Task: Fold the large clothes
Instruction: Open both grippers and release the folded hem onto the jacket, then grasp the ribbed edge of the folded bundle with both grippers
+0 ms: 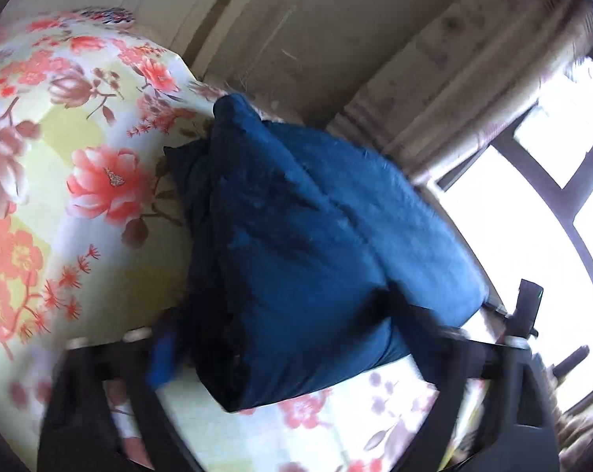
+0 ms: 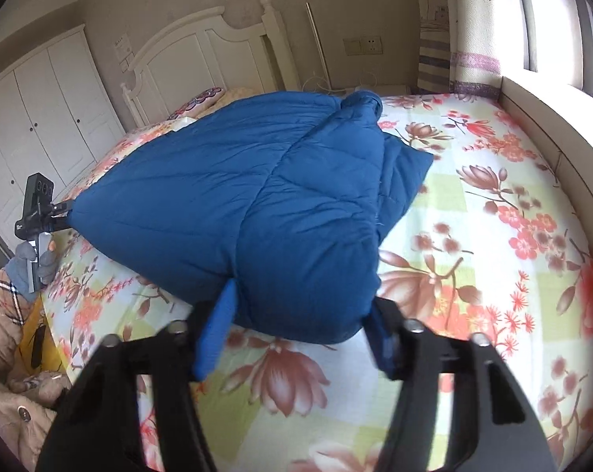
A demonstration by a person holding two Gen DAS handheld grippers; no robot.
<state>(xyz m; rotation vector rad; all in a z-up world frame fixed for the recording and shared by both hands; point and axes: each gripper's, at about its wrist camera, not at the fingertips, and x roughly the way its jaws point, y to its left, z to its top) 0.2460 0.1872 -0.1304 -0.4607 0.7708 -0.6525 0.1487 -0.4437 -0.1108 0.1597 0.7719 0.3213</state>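
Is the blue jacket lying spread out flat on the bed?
No, the blue jacket is bunched into a puffy bundle on the floral bedsheet, gripped at its corners by both claws.

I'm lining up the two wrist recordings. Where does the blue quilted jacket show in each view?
Left wrist: the blue quilted jacket fills the centre, running from upper middle down to the lower middle between the fingers.
Right wrist: the jacket spans the centre and left, its near end between the fingers and its far left corner at the left gripper.
Shared landmark: the floral bedsheet under the jacket.
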